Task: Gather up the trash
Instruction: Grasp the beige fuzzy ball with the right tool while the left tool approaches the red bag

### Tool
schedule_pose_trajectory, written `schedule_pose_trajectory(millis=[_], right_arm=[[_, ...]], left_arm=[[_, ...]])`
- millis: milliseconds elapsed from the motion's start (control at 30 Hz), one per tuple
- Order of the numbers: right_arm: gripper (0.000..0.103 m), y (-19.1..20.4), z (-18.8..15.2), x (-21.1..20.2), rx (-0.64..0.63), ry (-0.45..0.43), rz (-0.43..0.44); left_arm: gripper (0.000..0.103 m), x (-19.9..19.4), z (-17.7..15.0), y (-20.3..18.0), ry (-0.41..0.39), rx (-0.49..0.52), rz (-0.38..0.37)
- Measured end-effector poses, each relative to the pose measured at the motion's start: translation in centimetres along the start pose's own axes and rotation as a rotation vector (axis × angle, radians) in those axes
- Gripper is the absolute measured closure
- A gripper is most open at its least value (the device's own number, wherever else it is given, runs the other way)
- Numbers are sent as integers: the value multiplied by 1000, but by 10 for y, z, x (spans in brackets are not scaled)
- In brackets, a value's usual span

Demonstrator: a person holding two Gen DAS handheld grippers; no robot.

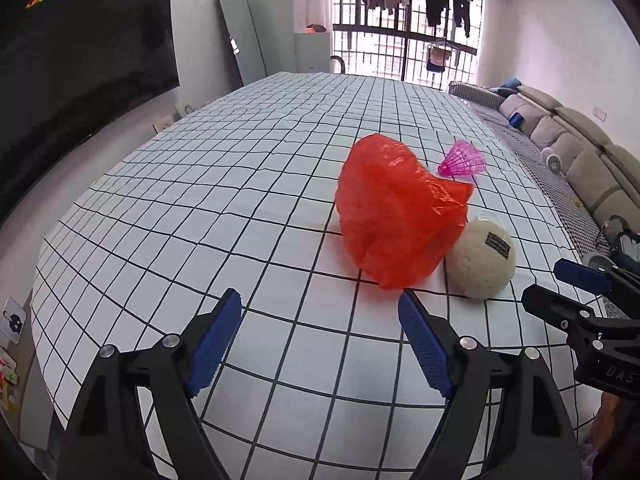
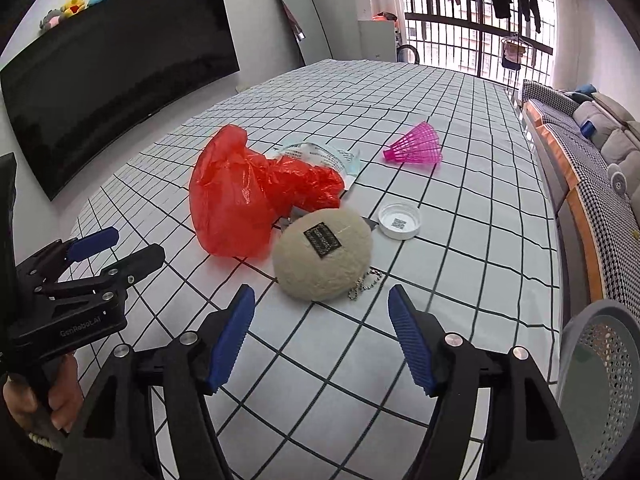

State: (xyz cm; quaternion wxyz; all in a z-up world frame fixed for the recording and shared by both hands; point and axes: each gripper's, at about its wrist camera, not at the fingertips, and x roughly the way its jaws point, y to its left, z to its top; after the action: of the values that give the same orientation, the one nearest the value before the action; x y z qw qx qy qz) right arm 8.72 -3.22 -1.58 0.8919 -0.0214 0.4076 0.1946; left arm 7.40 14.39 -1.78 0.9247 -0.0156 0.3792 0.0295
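Both your claws spread, nothing between jaws: left gripper (image 1: pixel 320 344), right gripper (image 2: pixel 322 338). Trash mid-table: red plastic bag (image 2: pixel 236 200) touching plush ball (image 2: pixel 322 254); white cap (image 2: pixel 400 221) just right, pink shuttlecock (image 2: pixel 416 146) farther. Risk: slippery film slides, ball rolls away, chain (image 2: pixel 366 286) perhaps snags. Open tablecloth (image 1: pixel 180 208) left; mesh bin (image 2: pixel 604 376) near right edge.

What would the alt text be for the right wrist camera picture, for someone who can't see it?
The open right gripper points at a beige plush ball on a checked tablecloth, nothing between its jaws. Behind the ball lie a red plastic bag, a white lid and a pink shuttlecock. The left gripper, also open, is at the left edge.
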Motion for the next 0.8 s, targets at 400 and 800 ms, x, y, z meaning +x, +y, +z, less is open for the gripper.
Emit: schedule_pose_trajectory(millis=[400,800], right_arm=[[25,3,20,42,2,54,-22],[25,4,28,62,-7,63,-75]], left_arm=[[23,15,-2,19,24,-50,6],[22,19,-2,13,33,-47,-11]])
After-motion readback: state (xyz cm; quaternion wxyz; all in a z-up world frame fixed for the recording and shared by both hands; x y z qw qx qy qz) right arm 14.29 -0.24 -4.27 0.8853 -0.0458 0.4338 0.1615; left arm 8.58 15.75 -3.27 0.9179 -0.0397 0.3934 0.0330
